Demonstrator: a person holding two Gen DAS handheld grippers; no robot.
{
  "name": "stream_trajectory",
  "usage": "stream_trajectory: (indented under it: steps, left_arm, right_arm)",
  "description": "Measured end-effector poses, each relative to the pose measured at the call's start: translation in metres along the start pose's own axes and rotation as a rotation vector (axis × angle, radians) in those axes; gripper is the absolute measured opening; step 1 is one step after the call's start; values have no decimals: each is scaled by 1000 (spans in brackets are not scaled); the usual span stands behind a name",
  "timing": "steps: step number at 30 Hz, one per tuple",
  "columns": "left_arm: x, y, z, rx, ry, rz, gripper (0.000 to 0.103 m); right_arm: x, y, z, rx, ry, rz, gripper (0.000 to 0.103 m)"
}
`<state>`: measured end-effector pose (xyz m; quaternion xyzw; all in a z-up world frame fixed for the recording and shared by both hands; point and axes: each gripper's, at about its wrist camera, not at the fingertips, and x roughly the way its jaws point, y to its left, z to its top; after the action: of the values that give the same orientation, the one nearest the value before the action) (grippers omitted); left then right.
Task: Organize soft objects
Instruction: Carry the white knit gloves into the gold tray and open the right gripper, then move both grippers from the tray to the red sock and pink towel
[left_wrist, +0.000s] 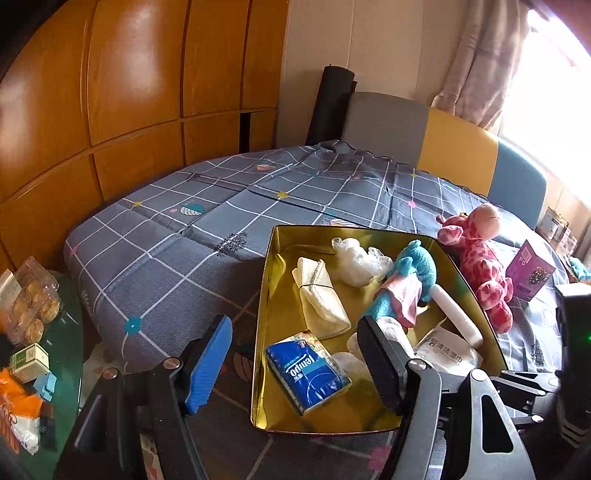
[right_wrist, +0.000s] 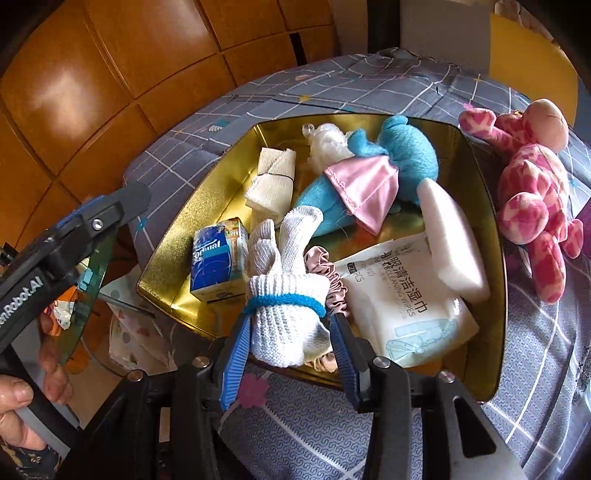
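Note:
A gold tin (left_wrist: 264, 314) (right_wrist: 177, 236) on the bed holds a blue tissue pack (left_wrist: 306, 373) (right_wrist: 218, 258), a folded cream cloth (left_wrist: 321, 299), a blue plush in a pink dress (left_wrist: 406, 284) (right_wrist: 369, 177), a white foam roll (right_wrist: 454, 236), a wet wipes pack (right_wrist: 402, 295) and a pink scrunchie (right_wrist: 332, 280). My right gripper (right_wrist: 290, 325) is at the tin's near edge. A rolled white glove bundle (right_wrist: 286, 295) with a blue band stands between its parted pads, resting on the scrunchie. My left gripper (left_wrist: 295, 365) is open, straddling the tin's near left wall with nothing held.
A pink giraffe plush (left_wrist: 476, 258) (right_wrist: 532, 192) and a purple box (left_wrist: 528, 269) lie on the checked bedcover right of the tin. A glass side table (left_wrist: 70, 332) with packaged pastries (left_wrist: 29, 302) stands at the left. A wooden wardrobe and a headboard stand behind the bed.

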<state>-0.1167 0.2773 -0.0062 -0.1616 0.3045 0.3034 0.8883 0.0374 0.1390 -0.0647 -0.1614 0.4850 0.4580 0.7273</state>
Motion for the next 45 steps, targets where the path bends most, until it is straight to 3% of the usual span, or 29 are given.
stream_trajectory:
  steps: [5, 7, 8, 14, 24, 36, 45]
  left_arm:
    - [0, -2, 0, 5, 2, -4, 72]
    - [0, -2, -1, 8, 3, -3, 72]
    - [0, -3, -1, 8, 4, -4, 73]
    - [2, -3, -2, 10, 9, 0, 74]
    - [3, -5, -3, 16, 10, -2, 76]
    - [-4, -28, -5, 73, 11, -44, 76]
    - [-11, -73, -7, 179, 13, -128, 76]
  right_arm:
    - [-6, 3, -2, -31, -43, -19, 44]
    - [-4, 6, -1, -52, -40, -34, 36]
    - [-2, 7, 0, -61, -37, -43, 26]
    - [14, 9, 6, -84, -19, -60, 26]
    - [1, -4, 0, -4, -20, -2, 35]
    - [-37, -18, -14, 4, -102, -95, 35]
    - [-85, -72, -44, 111, -163, -201, 35]
